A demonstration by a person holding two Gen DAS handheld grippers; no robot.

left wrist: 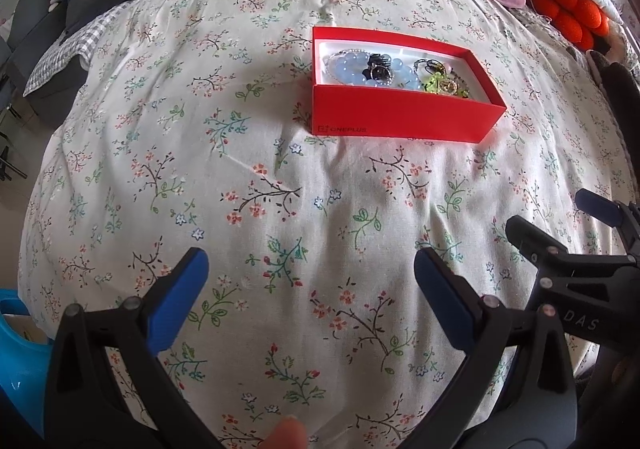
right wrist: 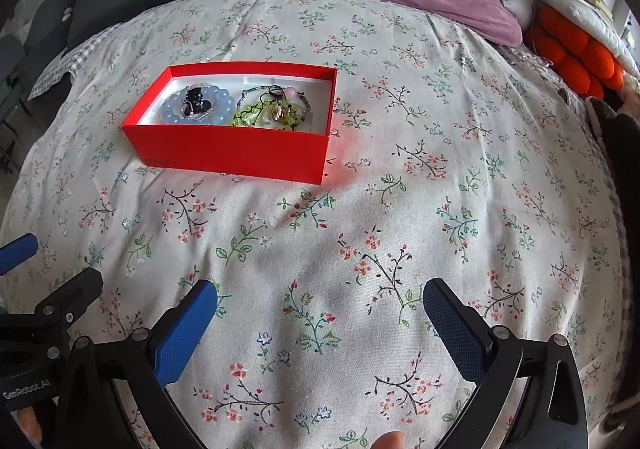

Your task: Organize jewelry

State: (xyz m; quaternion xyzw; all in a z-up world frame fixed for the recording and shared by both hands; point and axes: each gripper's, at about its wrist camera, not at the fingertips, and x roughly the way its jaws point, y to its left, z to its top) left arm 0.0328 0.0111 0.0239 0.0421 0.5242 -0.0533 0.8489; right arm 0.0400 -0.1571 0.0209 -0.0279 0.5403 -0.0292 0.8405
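Both tongs hang spread and empty over a floral bedspread (right wrist: 400, 209): the left gripper (left wrist: 310, 273) and right gripper (right wrist: 320, 303) sit side by side. One red box (right wrist: 232, 151) lies well ahead, long axis running left to right, ahead-right of the left gripper and ahead-left of the right; neither looks clearly nearer. Inside lie one pale blue bead bracelet (right wrist: 198, 107), one green bead bracelet (right wrist: 260, 115), and a tangle of small pieces too jumbled to count.

Left claw (left wrist: 310, 269) spread wide, nothing between its blue pads, right claw (right wrist: 320, 299) likewise wide and holding nothing, the two side by side and close together, a fingertip (left wrist: 286, 434) showing below the left claw
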